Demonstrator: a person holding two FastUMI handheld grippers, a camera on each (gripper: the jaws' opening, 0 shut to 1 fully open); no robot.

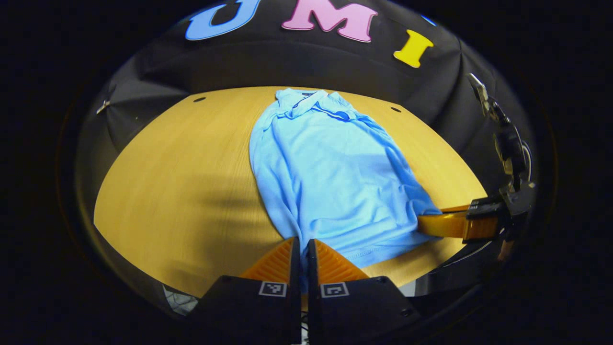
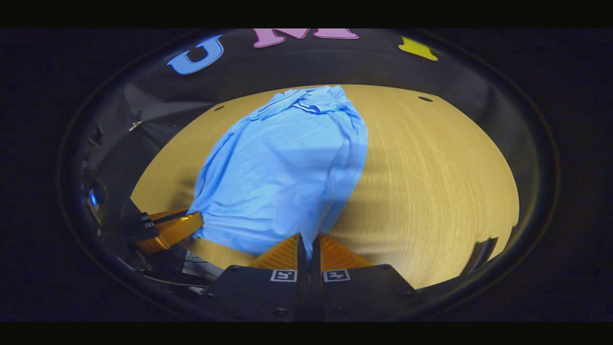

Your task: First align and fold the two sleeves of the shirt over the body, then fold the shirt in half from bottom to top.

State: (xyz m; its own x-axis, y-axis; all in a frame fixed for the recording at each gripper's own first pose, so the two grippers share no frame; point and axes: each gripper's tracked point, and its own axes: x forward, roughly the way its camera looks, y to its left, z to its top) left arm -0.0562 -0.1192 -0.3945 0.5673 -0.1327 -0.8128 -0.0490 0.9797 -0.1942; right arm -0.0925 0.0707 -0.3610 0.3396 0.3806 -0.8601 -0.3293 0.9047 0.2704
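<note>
At the bottom centre of the left gripper view, our left gripper (image 1: 302,247) is clamped on the near hem of the light blue shirt (image 1: 325,172). In the right gripper view our right gripper (image 2: 309,242) is likewise pinched on the hem's other corner at bottom centre. Each gripper also appears low at the other view's side edge. The shirt lies lengthwise up the middle of the frame on the wooden worktop (image 1: 182,191), sleeves folded over the body, collar (image 1: 306,100) at the far end near the top of the frame.
</note>
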